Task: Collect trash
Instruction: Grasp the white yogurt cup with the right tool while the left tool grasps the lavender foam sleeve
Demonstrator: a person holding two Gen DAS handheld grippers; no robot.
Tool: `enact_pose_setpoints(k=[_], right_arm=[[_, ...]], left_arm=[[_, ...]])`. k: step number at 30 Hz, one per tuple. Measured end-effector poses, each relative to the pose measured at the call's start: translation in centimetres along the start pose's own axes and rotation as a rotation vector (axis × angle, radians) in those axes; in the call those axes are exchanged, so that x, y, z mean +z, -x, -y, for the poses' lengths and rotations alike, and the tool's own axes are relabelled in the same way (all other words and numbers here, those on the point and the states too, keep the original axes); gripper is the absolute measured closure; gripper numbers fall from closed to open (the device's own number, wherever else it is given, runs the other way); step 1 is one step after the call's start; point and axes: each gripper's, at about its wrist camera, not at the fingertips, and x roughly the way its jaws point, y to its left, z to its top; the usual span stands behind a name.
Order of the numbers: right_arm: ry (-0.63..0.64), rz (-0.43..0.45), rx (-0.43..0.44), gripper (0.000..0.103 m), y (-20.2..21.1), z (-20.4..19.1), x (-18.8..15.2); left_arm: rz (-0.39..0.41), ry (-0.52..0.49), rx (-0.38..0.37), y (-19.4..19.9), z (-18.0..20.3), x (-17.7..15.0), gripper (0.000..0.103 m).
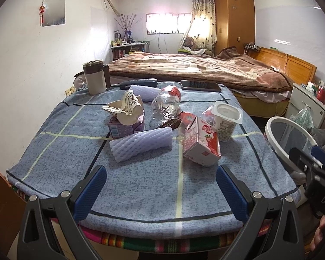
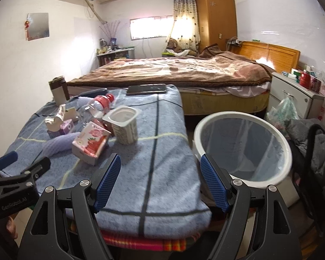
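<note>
Trash lies on a table under a blue checked cloth (image 1: 140,184): a pink strawberry milk carton (image 1: 200,146), a white yogurt cup (image 1: 226,121), a crushed clear bottle with a red label (image 1: 165,104), a purple foam net sleeve (image 1: 140,144), and a crumpled wrapper (image 1: 125,106) on a purple box (image 1: 125,126). My left gripper (image 1: 160,192) is open and empty above the table's near edge. My right gripper (image 2: 160,182) is open and empty over the table's right edge, beside a white bin (image 2: 242,145) with a clear liner. The carton (image 2: 91,145) and cup (image 2: 124,125) lie ahead to its left.
A phone (image 1: 200,85), a dark remote (image 1: 138,83), a second foam sleeve (image 1: 144,92) and a brown-and-white jug (image 1: 96,79) sit at the table's far edge. A bed (image 1: 195,69) stands behind. A white nightstand (image 2: 296,95) and dark clothing on a chair (image 2: 314,151) are right of the bin.
</note>
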Motion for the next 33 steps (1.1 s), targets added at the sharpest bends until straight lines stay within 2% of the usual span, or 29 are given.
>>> enact_pose_setpoints(k=[5,10,12,14,18,21,24,28,33], right_arm=[[0.033,-0.001,0.071,0.026,-2.8,-1.0,1.4],[0.05,-0.043,0.161,0.026,-6.2,-2.0,2.5],[0.076,-0.041,0.171,0.026,-6.8,-2.5,2.6],[0.11,-0.066,0.18,0.026,-8.0,-3.1,2.9],[0.095,-0.132,0.229,0.026,-10.1,-3.2,3.3],[0.106,-0.149,0.22,0.026,-11.1,-3.2,3.6],[0.115,-0.186,0.269,0.026,-12.1,-3.5,3.9],[0.149,-0.198,0.264,0.026,-12.8,-4.0,4.4],[0.144,-0.227,0.304,0.026,-13.9,-4.1,4.7]], left_arm=[[-0.038,0.044,-0.055,-2.1,-3.2,0.4,0.001],[-0.054,0.065,-0.018,-4.0,-6.9,1.1,0.001],[-0.057,0.067,-0.036,-4.7,-7.9,1.3,0.001],[-0.07,0.074,-0.041,-5.5,-8.7,1.4,0.001],[-0.081,0.054,-0.091,-6.8,-9.7,1.9,0.001],[-0.096,0.011,-0.133,-7.7,-9.5,2.5,0.001],[-0.133,-0.033,-0.166,-9.0,-8.9,3.0,0.001],[-0.147,-0.092,-0.178,-10.0,-7.6,3.6,0.001],[-0.175,-0.112,-0.216,-10.8,-6.6,3.9,0.002]])
